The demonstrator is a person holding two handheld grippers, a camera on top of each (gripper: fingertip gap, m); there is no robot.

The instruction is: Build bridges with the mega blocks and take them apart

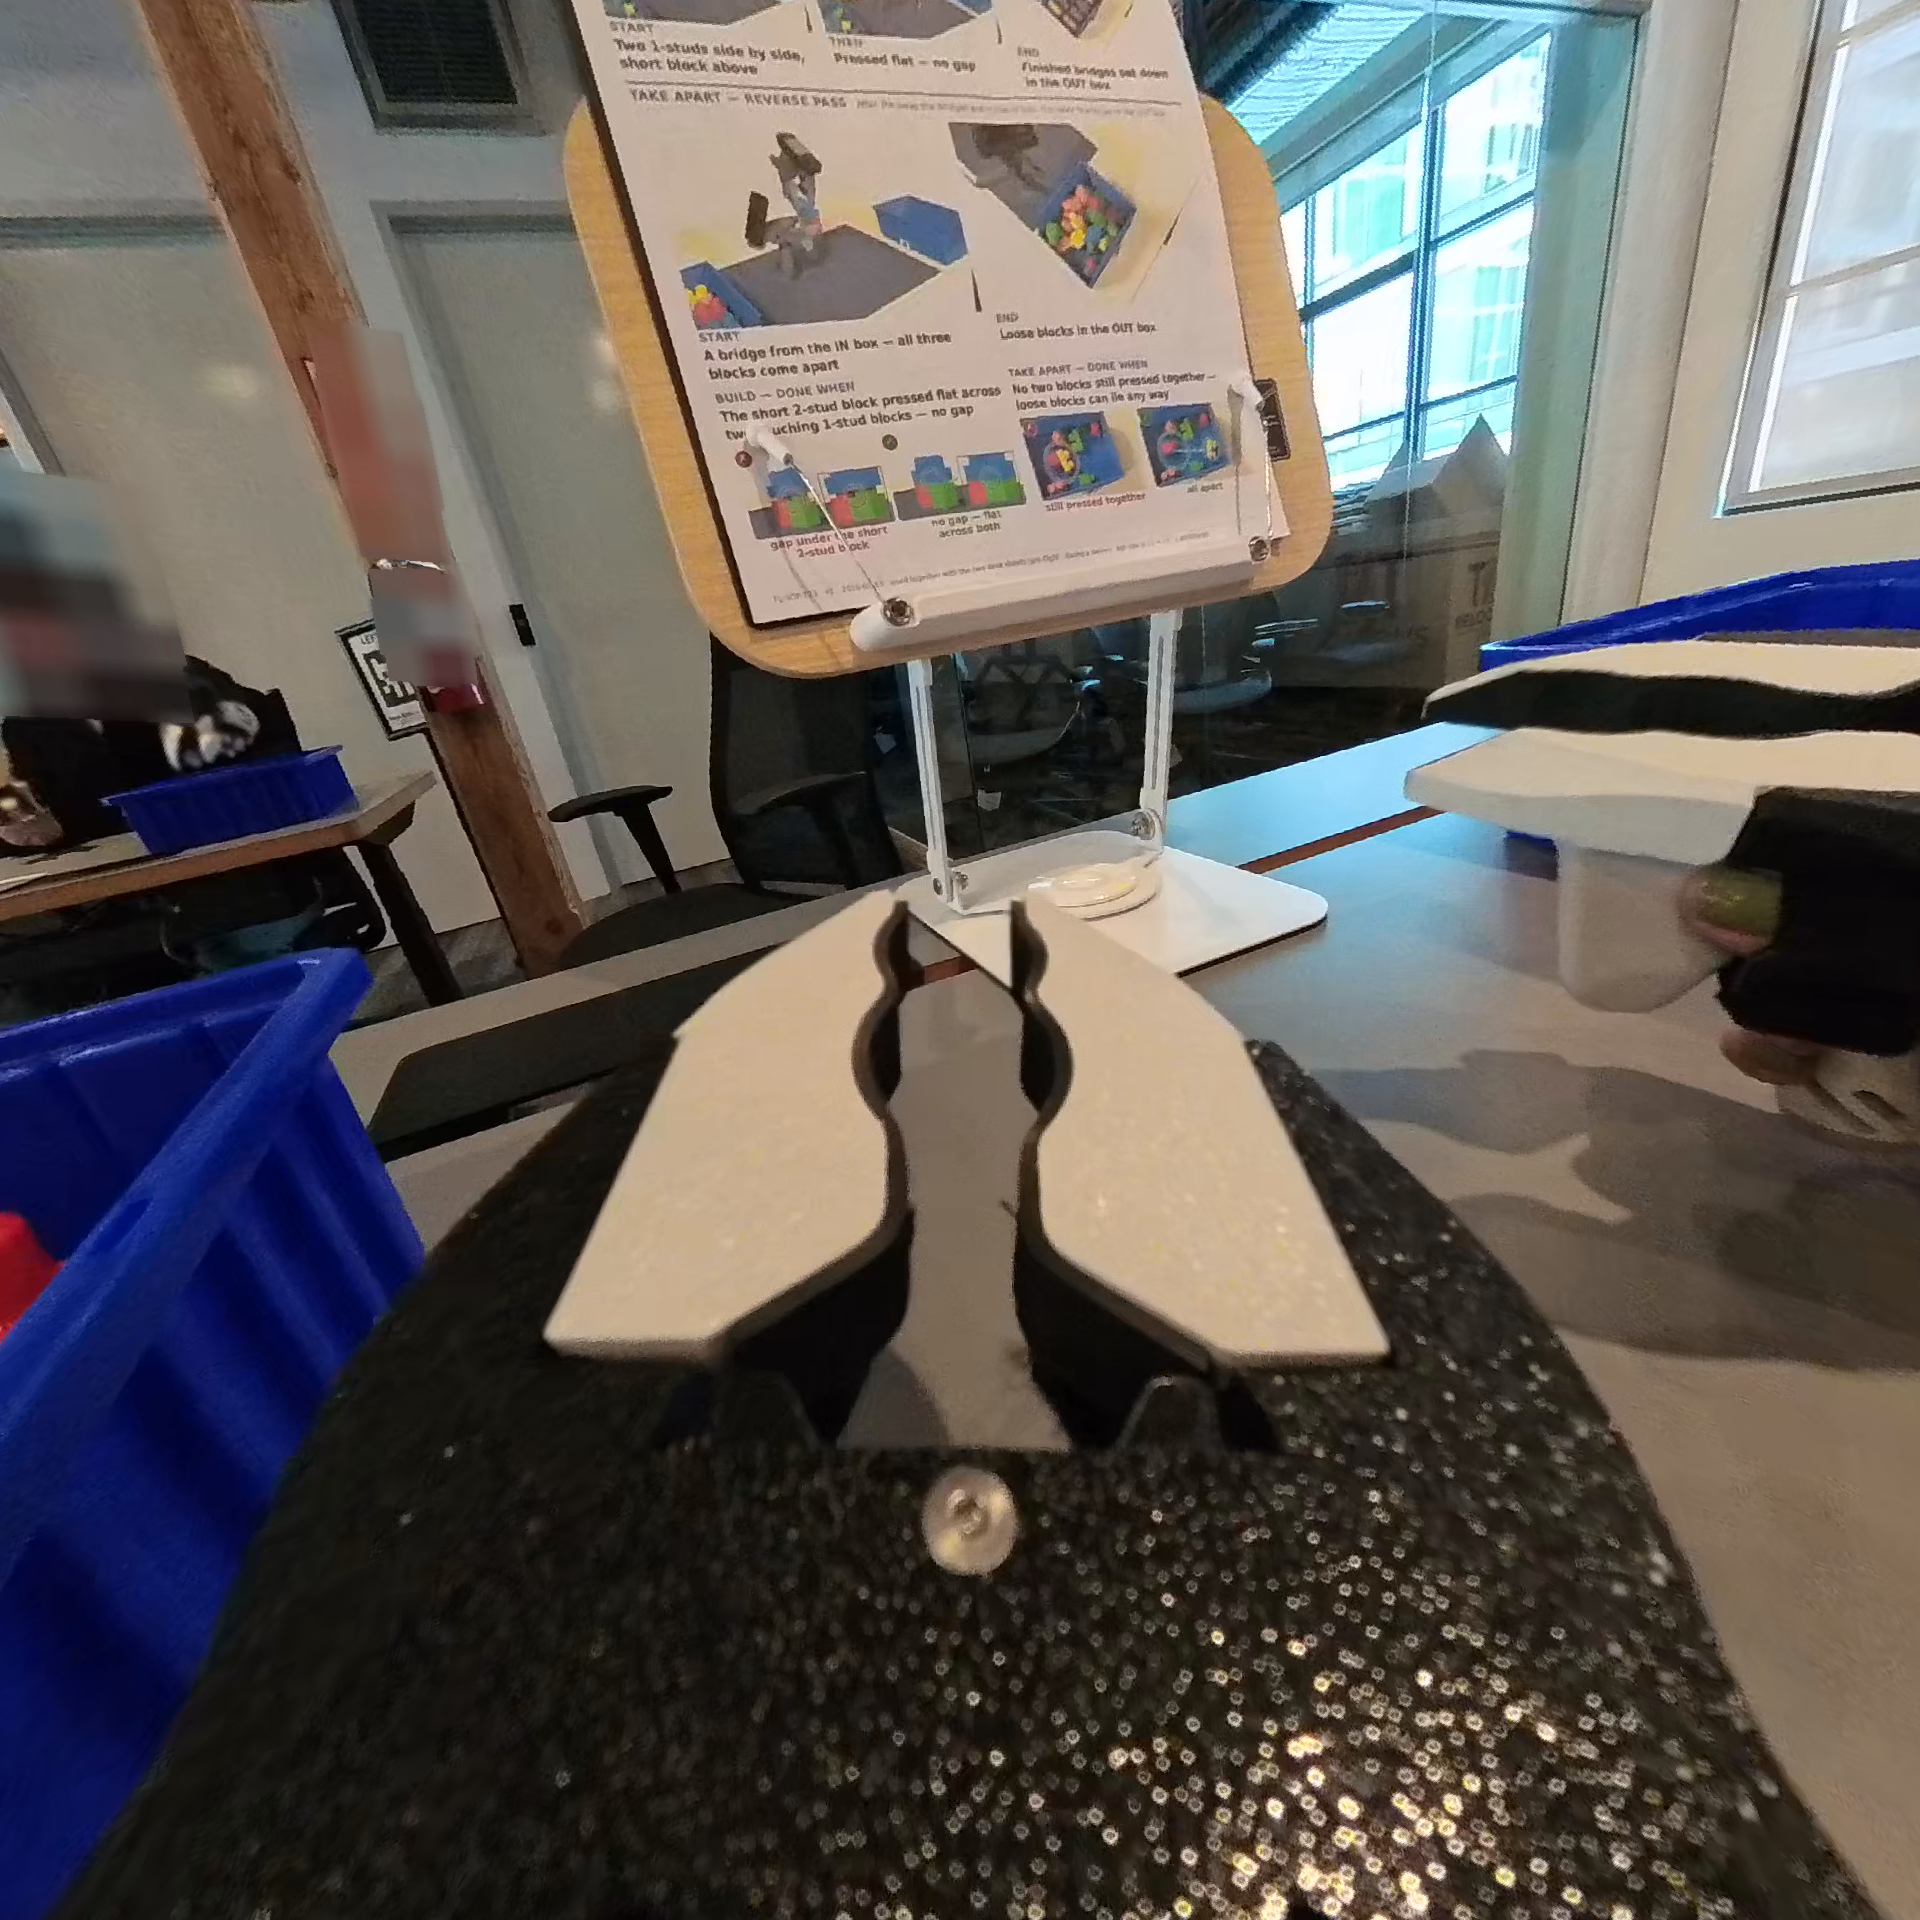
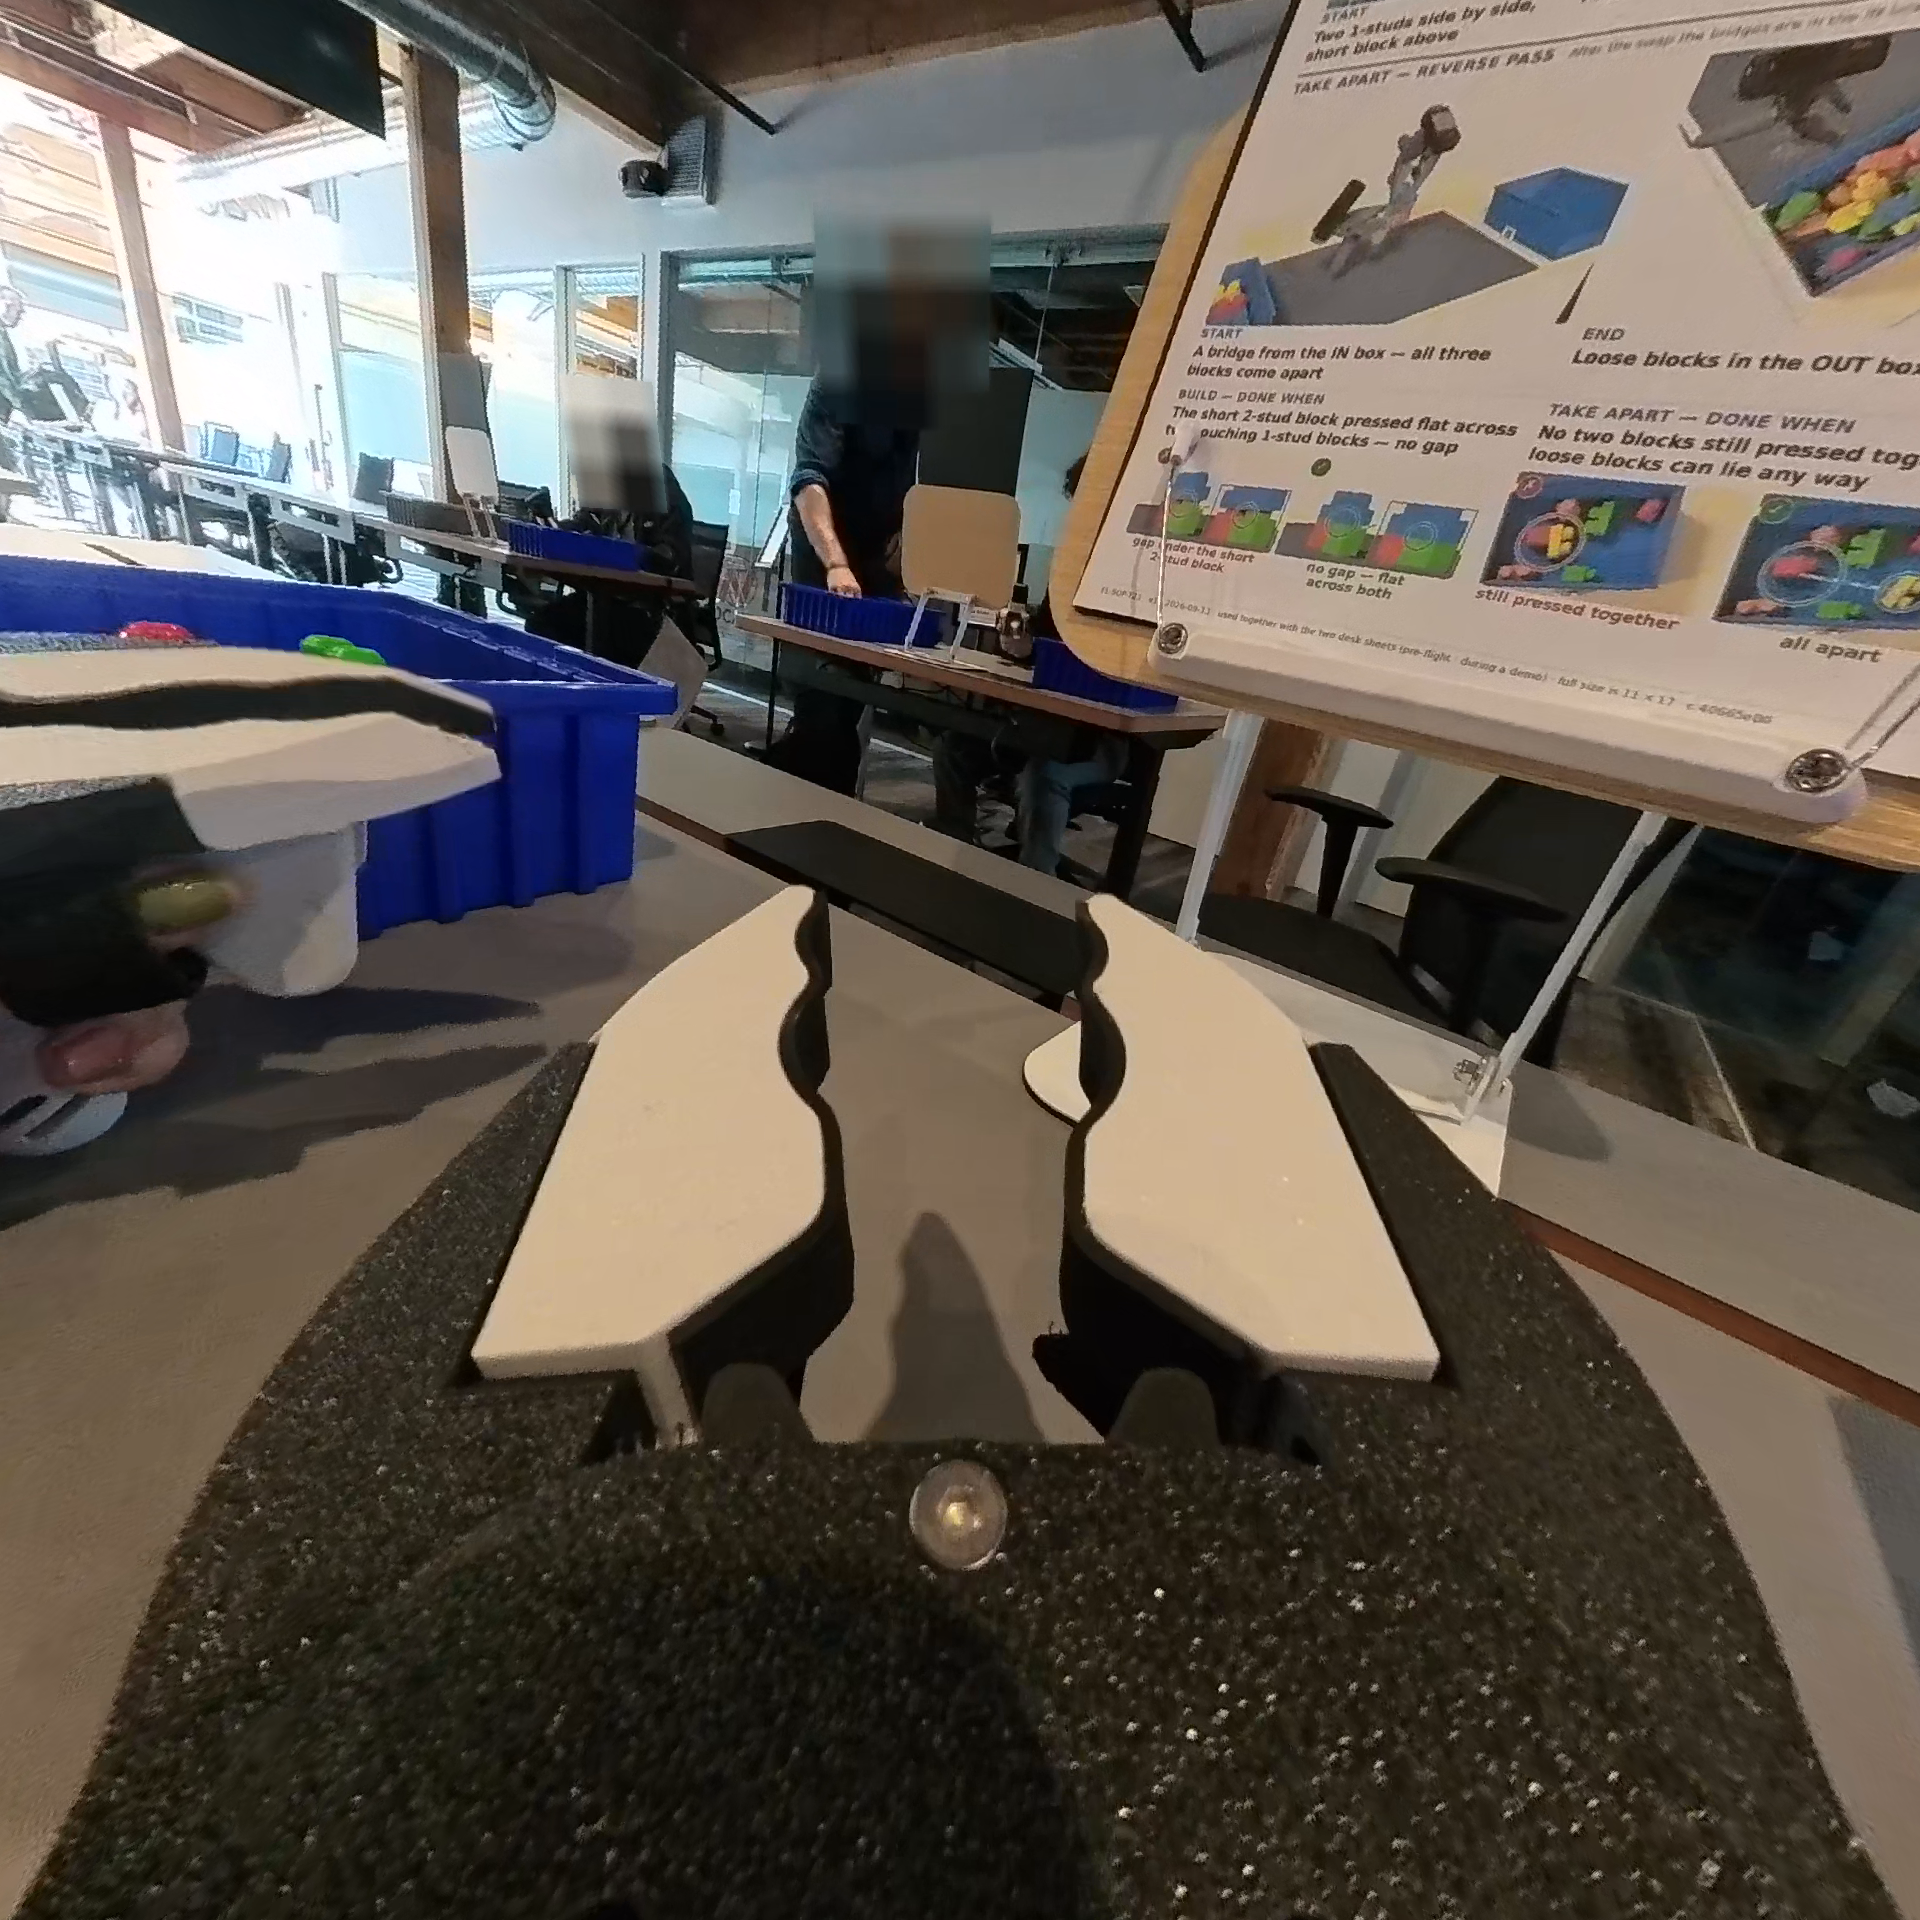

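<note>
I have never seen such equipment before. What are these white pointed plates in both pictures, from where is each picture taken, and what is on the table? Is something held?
The white plates are the two fingers of a hand-held gripper; a person carries one in each hand. Each picture comes from a camera mounted on a gripper, looking forward along its fingers.

The left wrist view shows the left gripper, open and empty. At its right edge the other gripper appears from the side.

The right wrist view shows the right gripper, also open and empty.

On the grey table stand a blue bin with a few coloured blocks, one red and one green, a second blue bin, a black mat, and an instruction sheet on a white stand.

Nothing is held.
</note>
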